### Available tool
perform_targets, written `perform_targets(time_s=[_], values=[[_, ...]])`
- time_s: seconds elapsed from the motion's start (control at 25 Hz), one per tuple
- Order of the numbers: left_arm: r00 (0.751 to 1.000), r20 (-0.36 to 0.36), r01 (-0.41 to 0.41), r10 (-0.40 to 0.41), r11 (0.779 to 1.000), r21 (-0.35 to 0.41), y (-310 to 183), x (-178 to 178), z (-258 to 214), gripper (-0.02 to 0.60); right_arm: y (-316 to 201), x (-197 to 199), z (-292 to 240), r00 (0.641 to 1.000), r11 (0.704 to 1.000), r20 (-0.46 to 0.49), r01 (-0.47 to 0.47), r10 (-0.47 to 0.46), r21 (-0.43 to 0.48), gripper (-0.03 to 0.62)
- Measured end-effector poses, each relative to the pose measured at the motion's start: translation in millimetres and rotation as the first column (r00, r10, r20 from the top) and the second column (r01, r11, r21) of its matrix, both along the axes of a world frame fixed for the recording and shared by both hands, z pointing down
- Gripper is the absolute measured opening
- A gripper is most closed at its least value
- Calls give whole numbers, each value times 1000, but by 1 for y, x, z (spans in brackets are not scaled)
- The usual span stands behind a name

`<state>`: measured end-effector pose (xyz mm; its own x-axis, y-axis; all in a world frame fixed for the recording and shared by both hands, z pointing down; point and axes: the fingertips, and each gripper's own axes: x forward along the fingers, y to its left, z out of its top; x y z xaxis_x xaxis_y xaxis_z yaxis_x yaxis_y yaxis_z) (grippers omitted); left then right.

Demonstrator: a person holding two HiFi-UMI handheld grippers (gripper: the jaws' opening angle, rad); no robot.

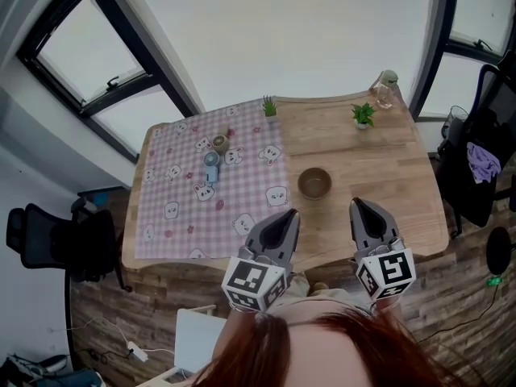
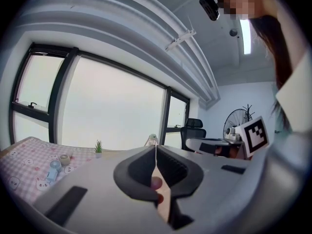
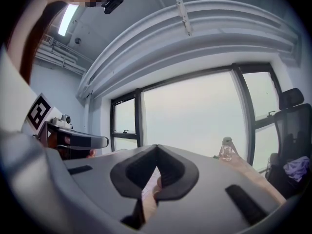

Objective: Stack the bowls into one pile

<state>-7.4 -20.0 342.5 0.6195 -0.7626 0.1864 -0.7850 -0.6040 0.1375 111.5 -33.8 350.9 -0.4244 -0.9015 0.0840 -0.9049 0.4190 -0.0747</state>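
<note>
Wooden table [image 1: 387, 216] filled the head view, with a pink checked cloth [image 1: 177, 208] covering the half ahead and to the left of the left gripper [image 1: 290, 214]; that gripper and the right gripper [image 1: 357, 204] hung over the near edge, each with jaws pressed together on nothing; one brown bowl [image 1: 314, 183] sat on bare wood just ahead of both, between their tips; whether others nested inside it was too small to tell; a lone bowl and a finished pile would have looked alike here, so no next move could be judged; a small cup [image 1: 219, 143] sat farther ahead on the cloth.
</note>
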Motion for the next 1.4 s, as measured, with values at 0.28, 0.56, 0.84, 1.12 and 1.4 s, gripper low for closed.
perform_targets(time_s=[0.28, 0.56, 0.84, 1.12, 1.4], values=[[1000, 8, -7, 7, 1000, 12, 22, 20, -1, 11, 22, 21, -1, 1000, 1000, 5, -2, 2, 3, 0], [1000, 1, 11, -11, 1000, 7, 42, 36, 0, 11, 41, 32, 2, 1000, 1000, -4, 26, -26, 7, 0], [999, 32, 22, -23, 1000, 15, 48, 43, 1, 11, 49, 50, -2, 998, 999, 55, 21, -23, 28, 0], [999, 50, 6, -6, 1000, 8, 42, 52, 4, 11, 44, 66, 6, 999, 999, 54, -12, 9, 43, 0], [997, 68, -34, 33, 999, 18, 32, 51, 7, 11, 25, 61, 1, 997, 998, 59, -46, 43, 46, 0]])
